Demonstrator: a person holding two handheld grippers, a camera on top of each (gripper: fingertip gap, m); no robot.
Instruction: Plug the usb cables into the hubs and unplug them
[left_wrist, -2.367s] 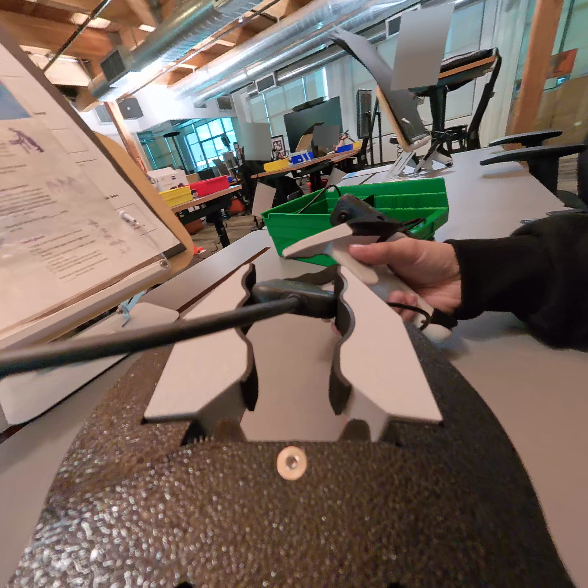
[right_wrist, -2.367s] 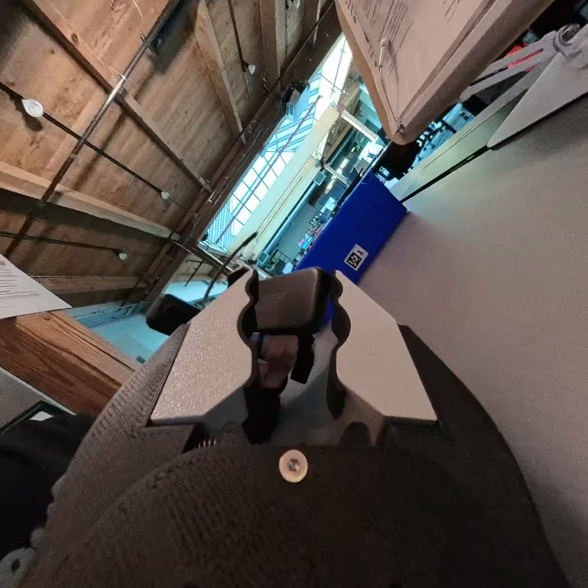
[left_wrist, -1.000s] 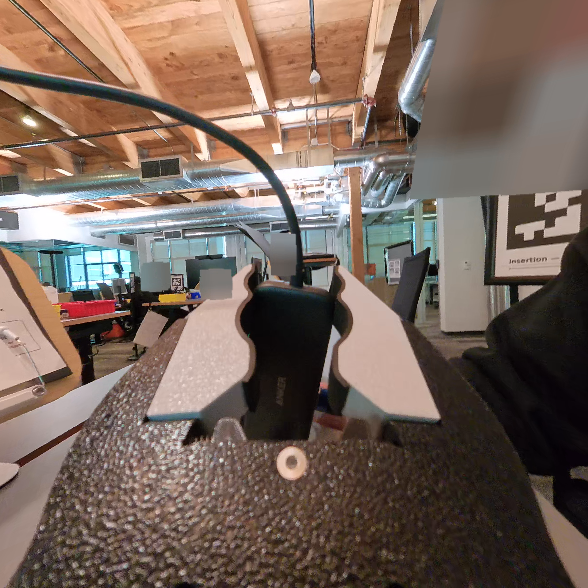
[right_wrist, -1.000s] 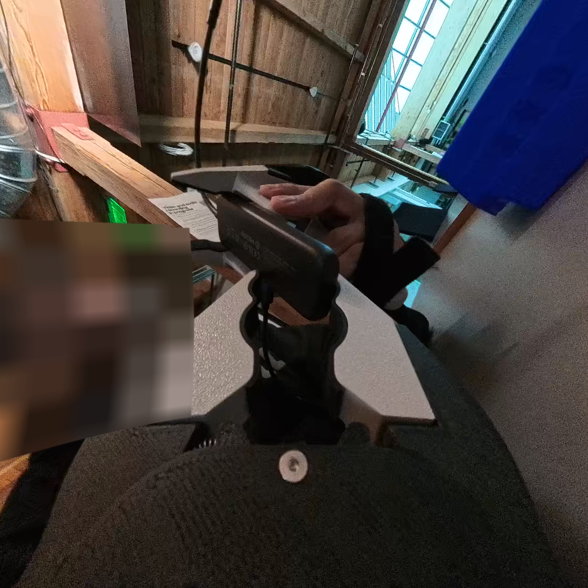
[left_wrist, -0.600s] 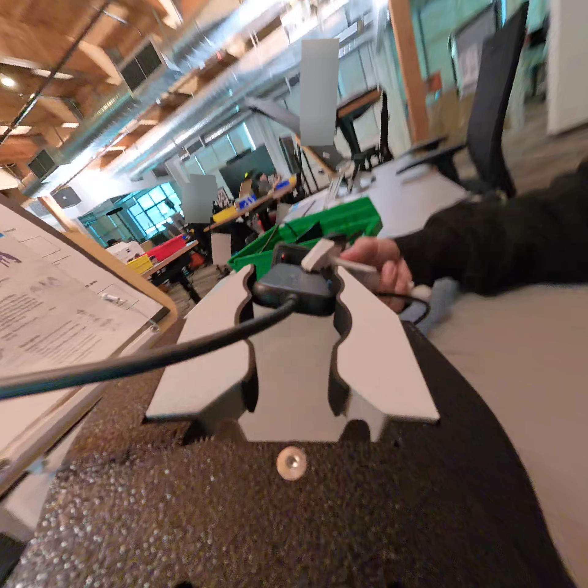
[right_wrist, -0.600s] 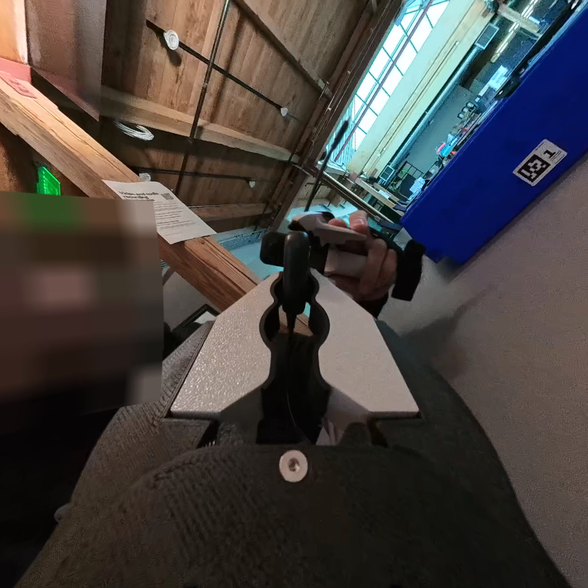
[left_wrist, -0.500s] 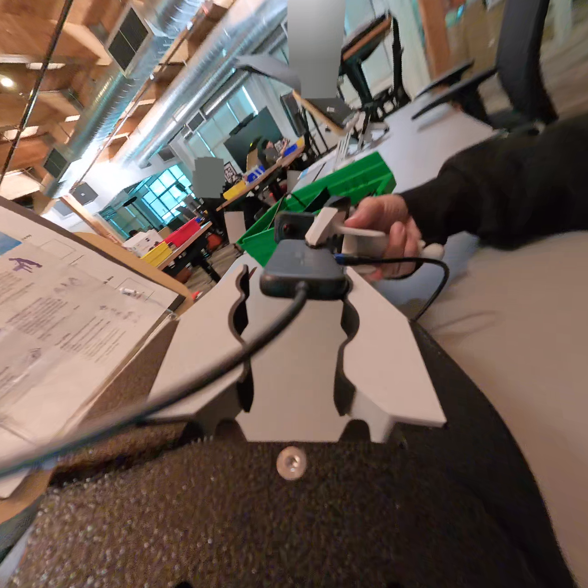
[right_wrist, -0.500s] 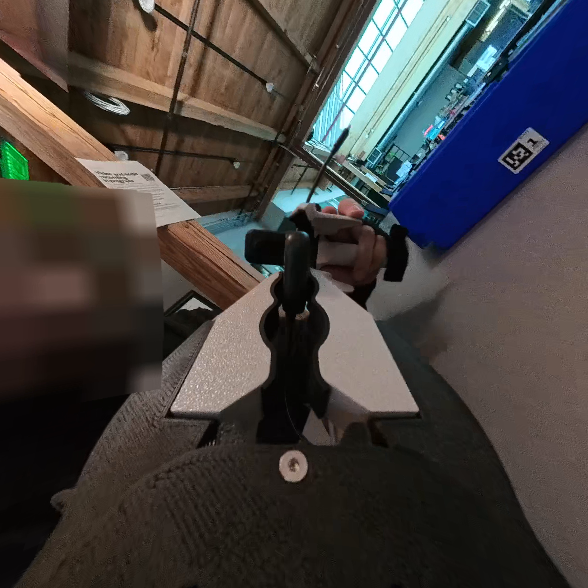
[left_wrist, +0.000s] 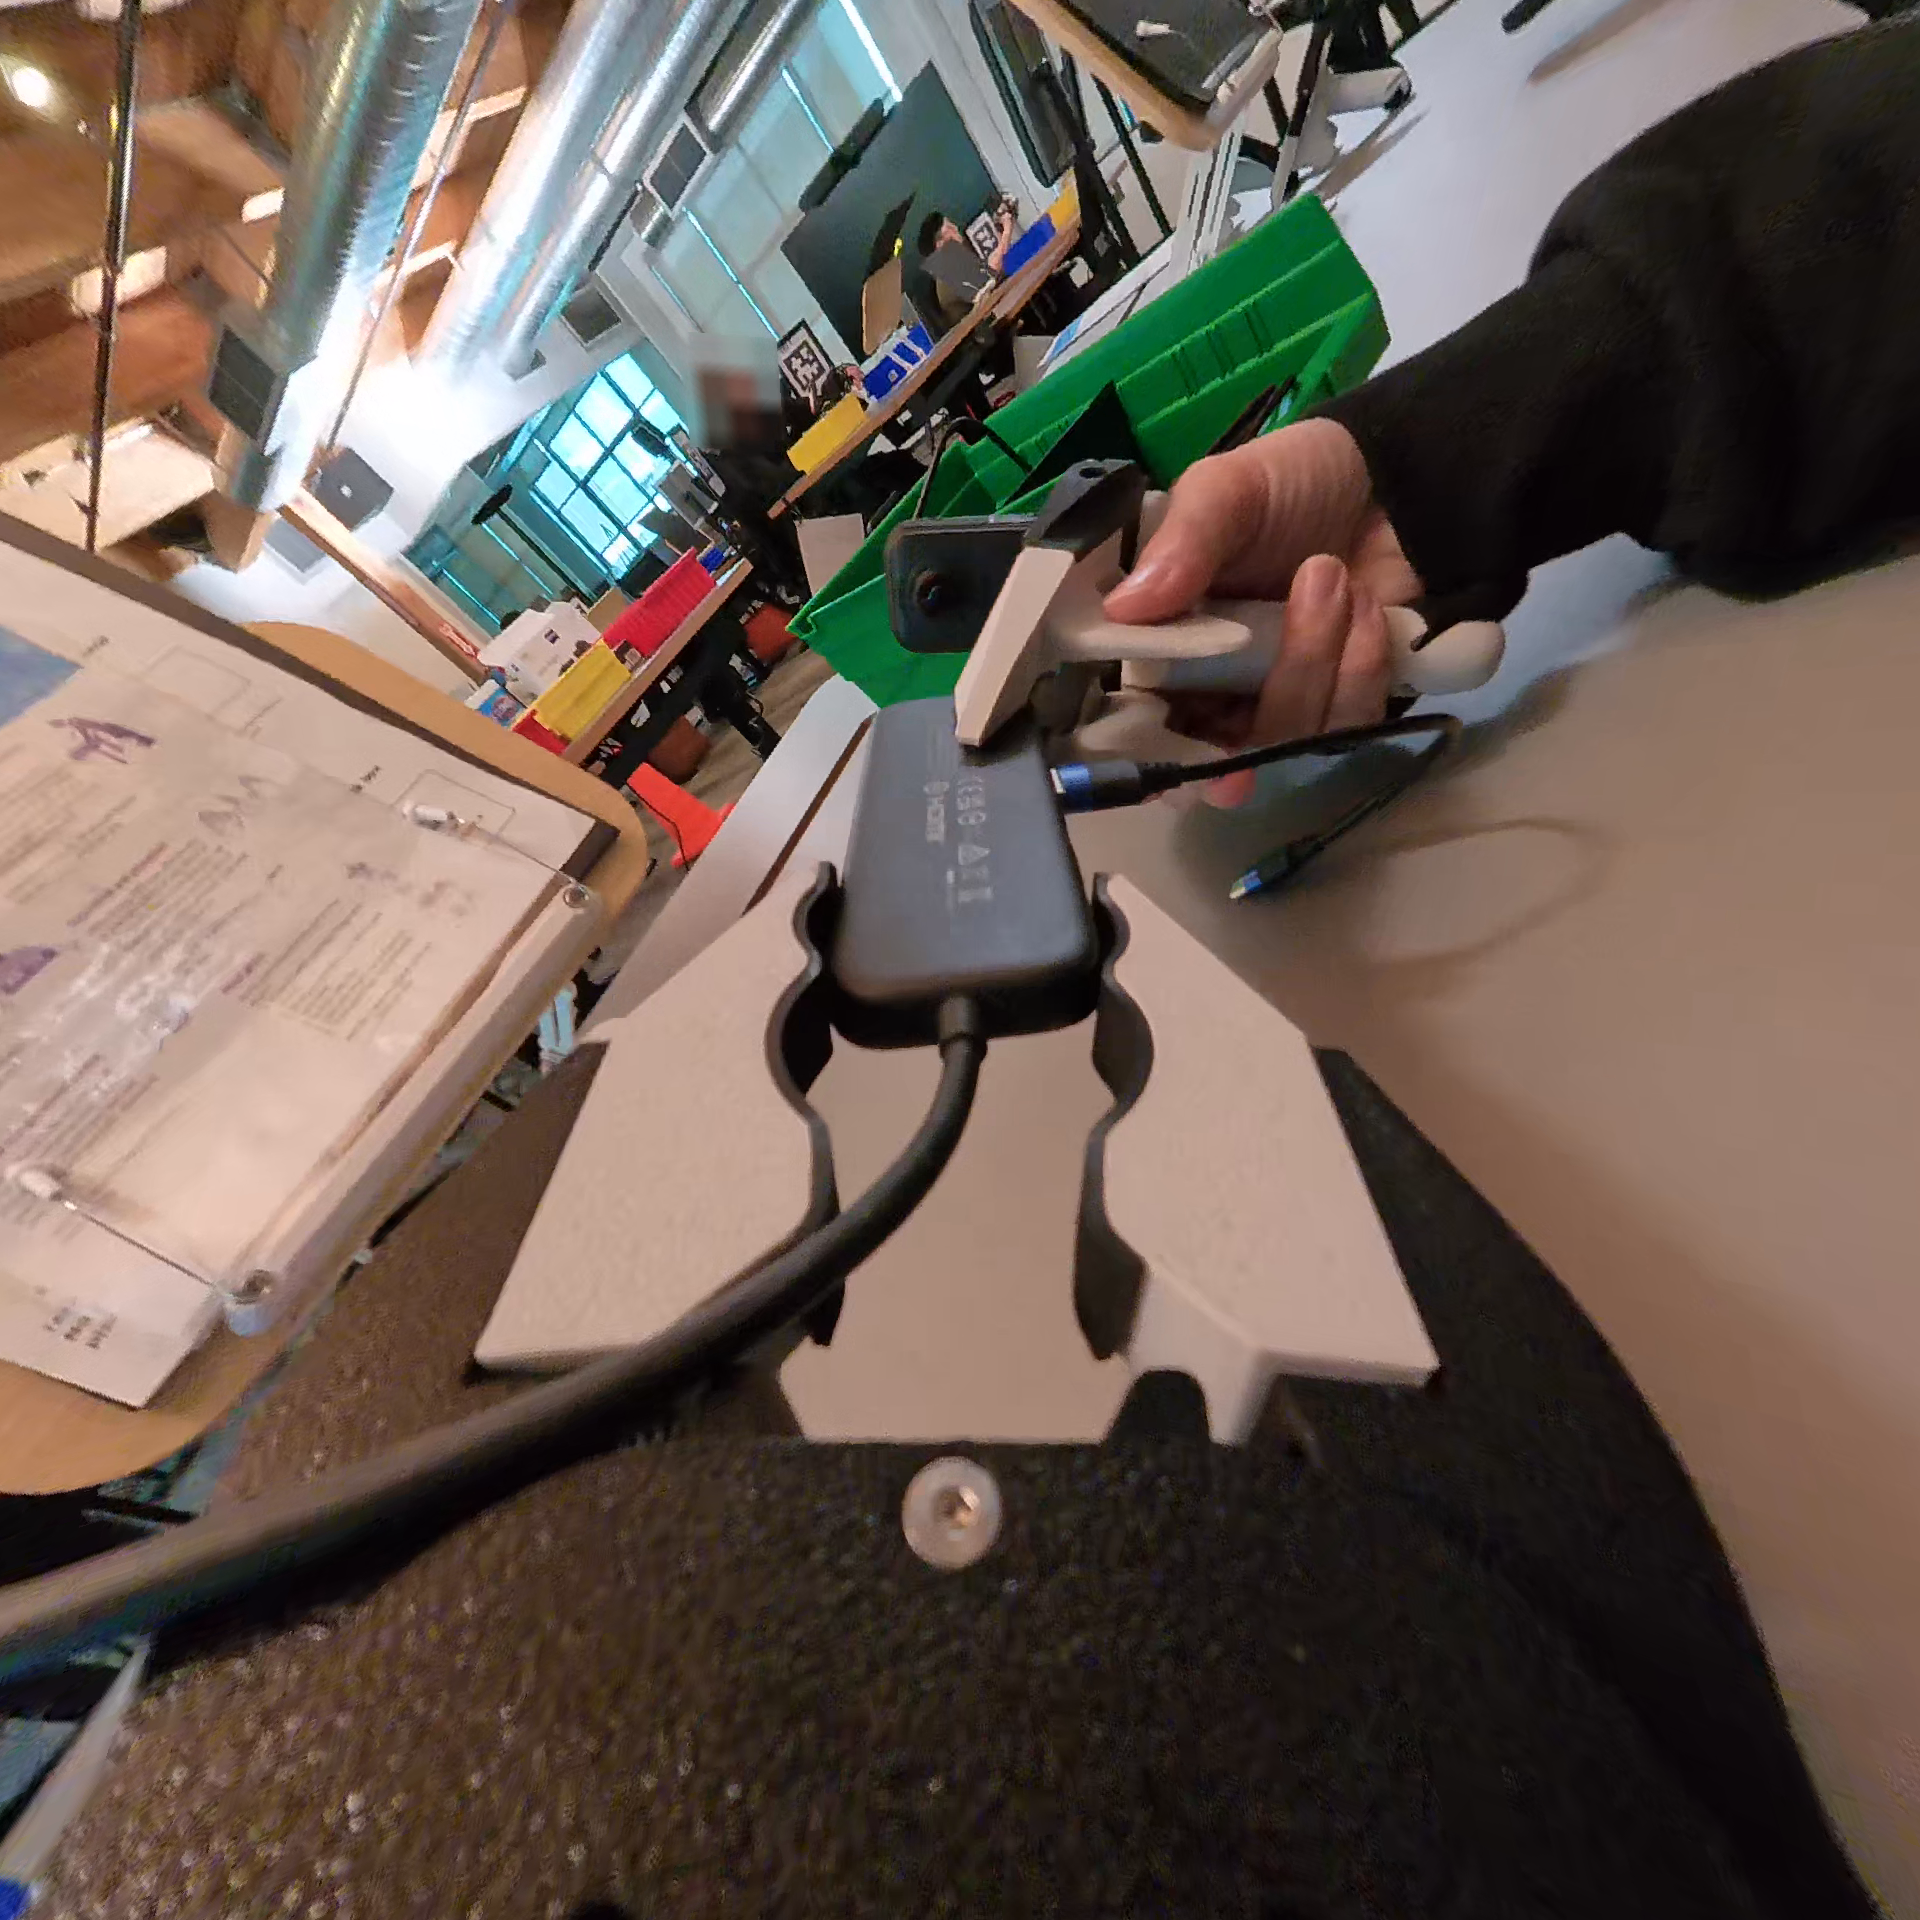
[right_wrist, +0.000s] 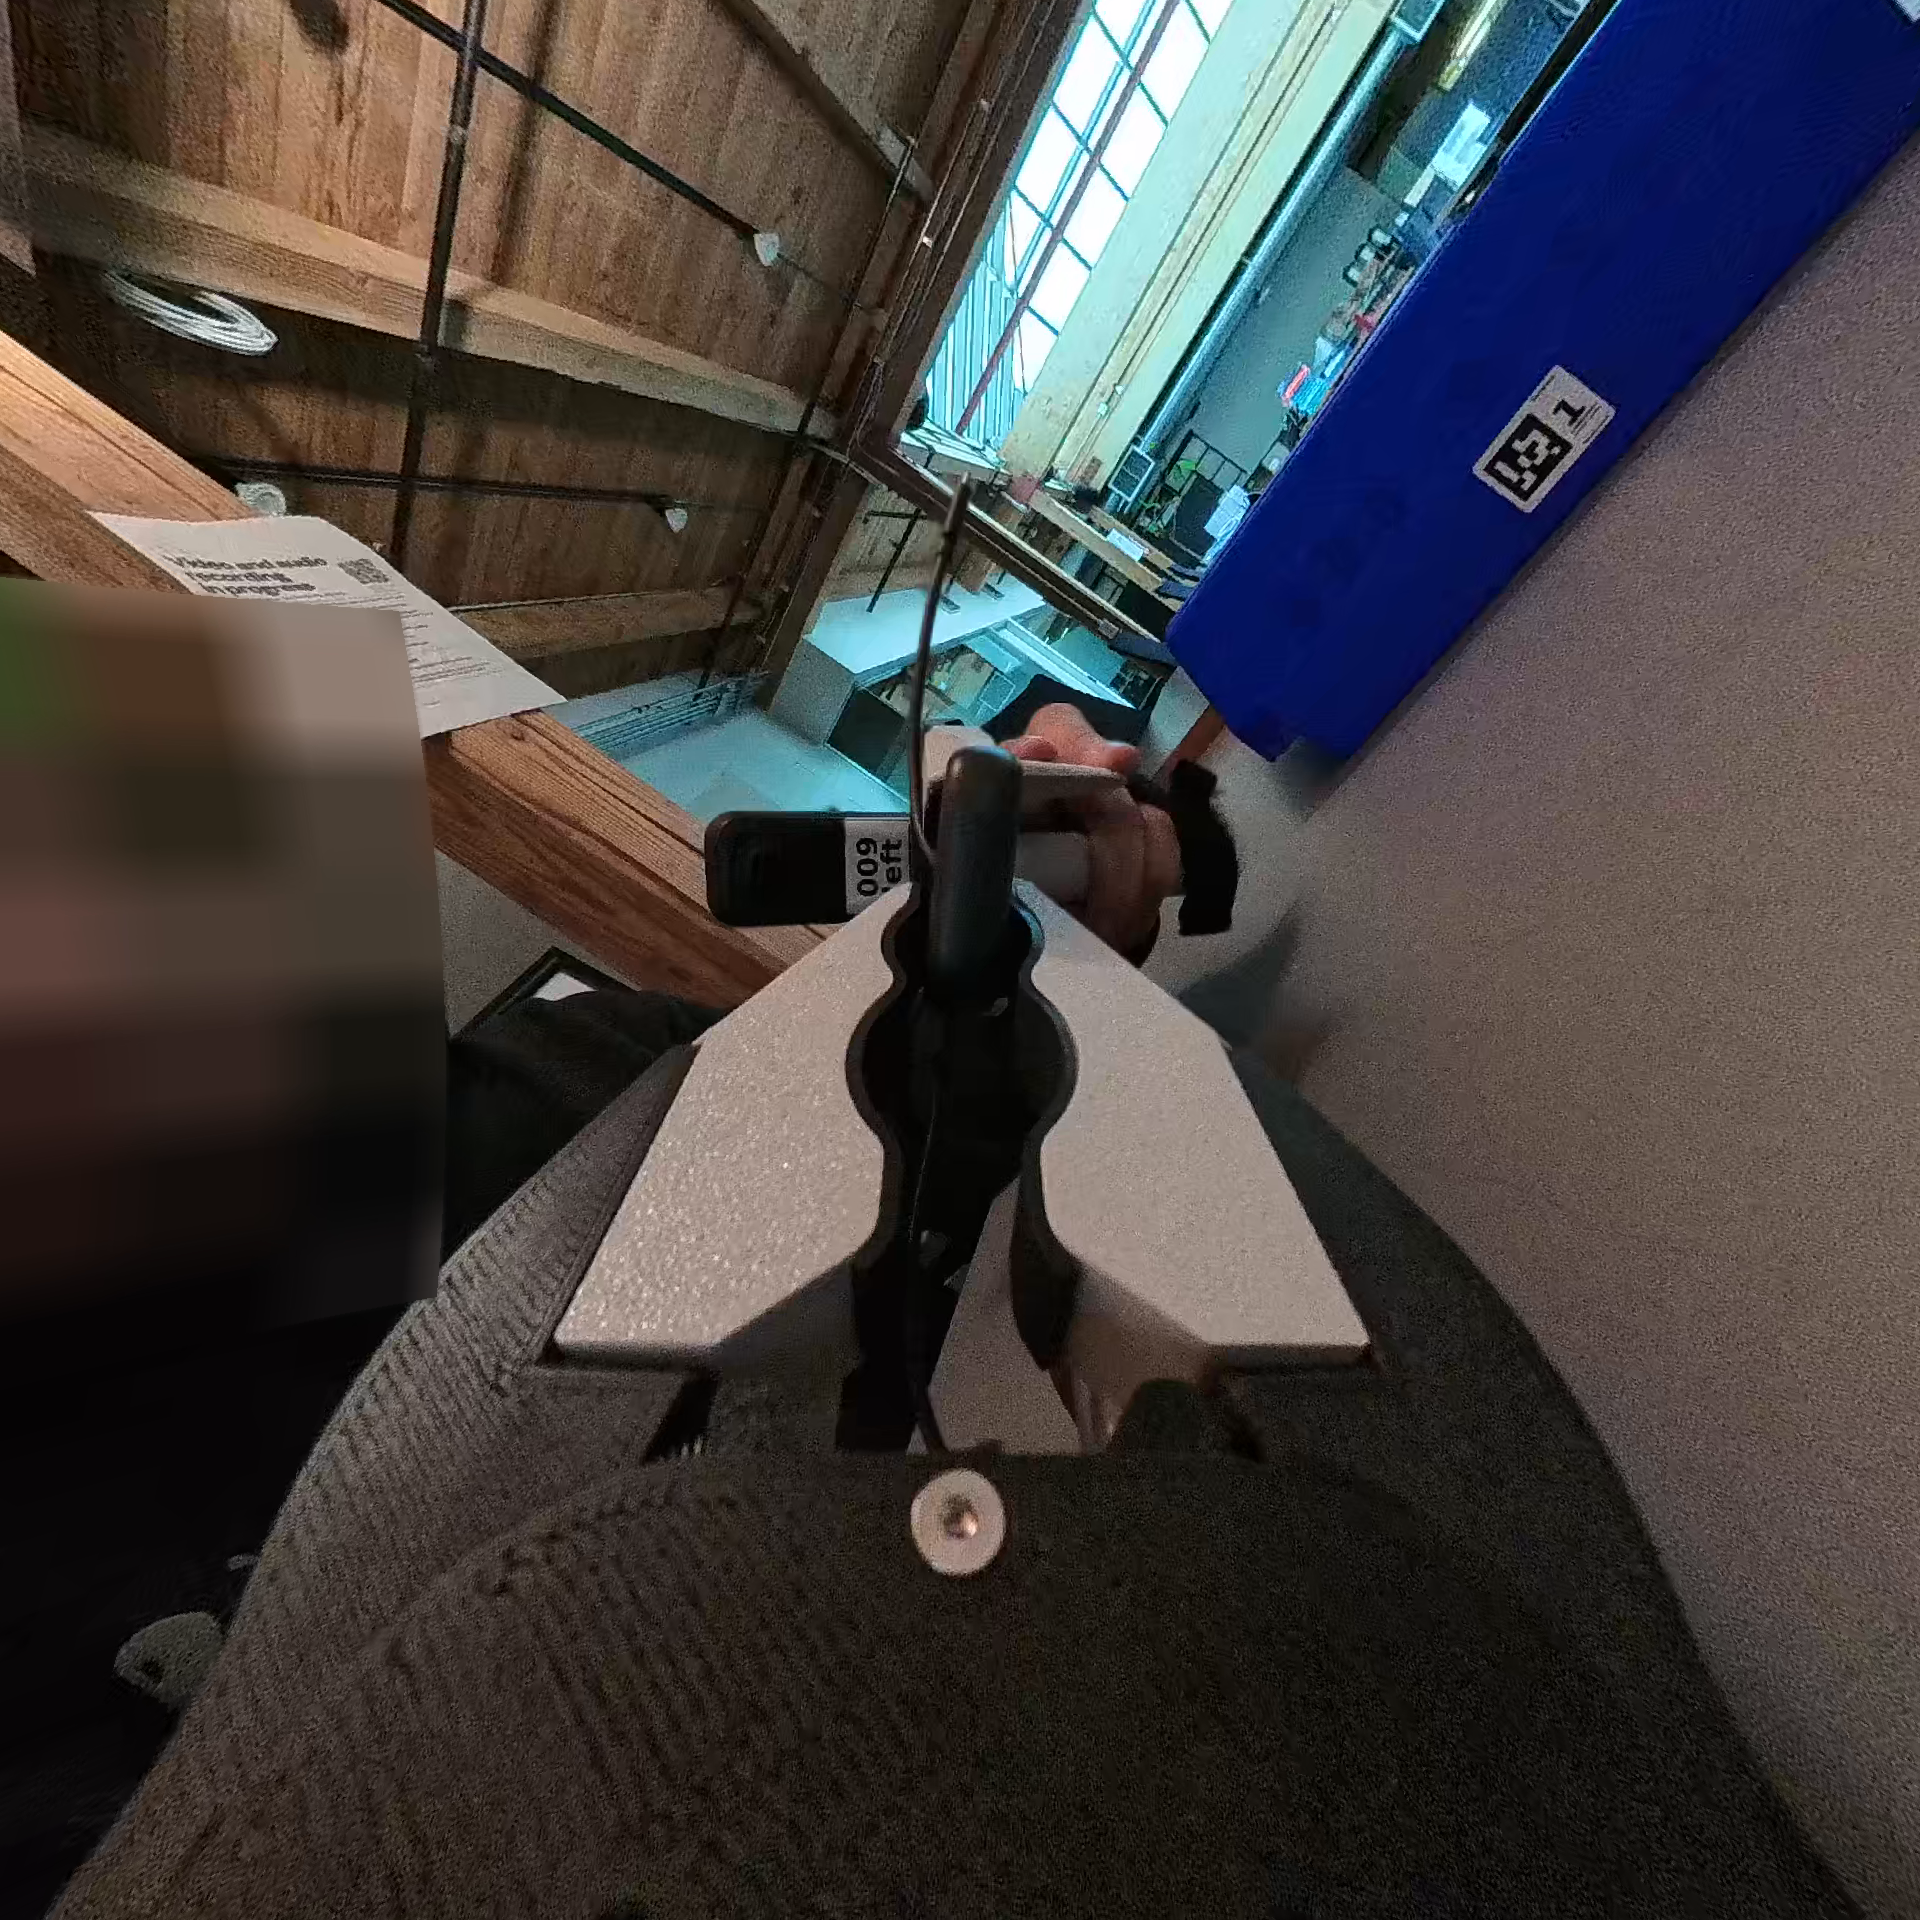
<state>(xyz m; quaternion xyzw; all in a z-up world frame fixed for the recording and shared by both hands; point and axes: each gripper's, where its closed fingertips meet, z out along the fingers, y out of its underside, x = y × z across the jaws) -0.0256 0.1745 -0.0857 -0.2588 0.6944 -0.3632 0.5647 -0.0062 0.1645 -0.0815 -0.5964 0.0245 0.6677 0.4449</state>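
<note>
My left gripper (left_wrist: 961, 899) is shut on the near end of a black USB hub (left_wrist: 956, 831) and holds it just above the grey table (left_wrist: 1558, 987). The hub's thick cable (left_wrist: 914, 1143) trails back to the left. A blue-tipped USB plug (left_wrist: 1086, 777) sits in the hub's right side. My right gripper (left_wrist: 1029, 727), held by a hand, is at the hub's far end. In the right wrist view its fingers (right_wrist: 966, 925) are nearly closed around a dark plug and thin cable, with the hub (right_wrist: 971, 821) edge-on beyond. The cable's other plug (left_wrist: 1273, 871) lies loose on the table.
A clipboard with a printed sheet (left_wrist: 260, 935) stands at the left. A green bin (left_wrist: 1195, 384) sits behind the right hand. A blue box (right_wrist: 1507, 395) stands on the table beyond the left gripper's camera (right_wrist: 790, 868).
Both grippers came down from pointing at the ceiling to just above the table. The left gripper tilted so the hub's top face shows. The blue plug has stayed in the hub's side.
</note>
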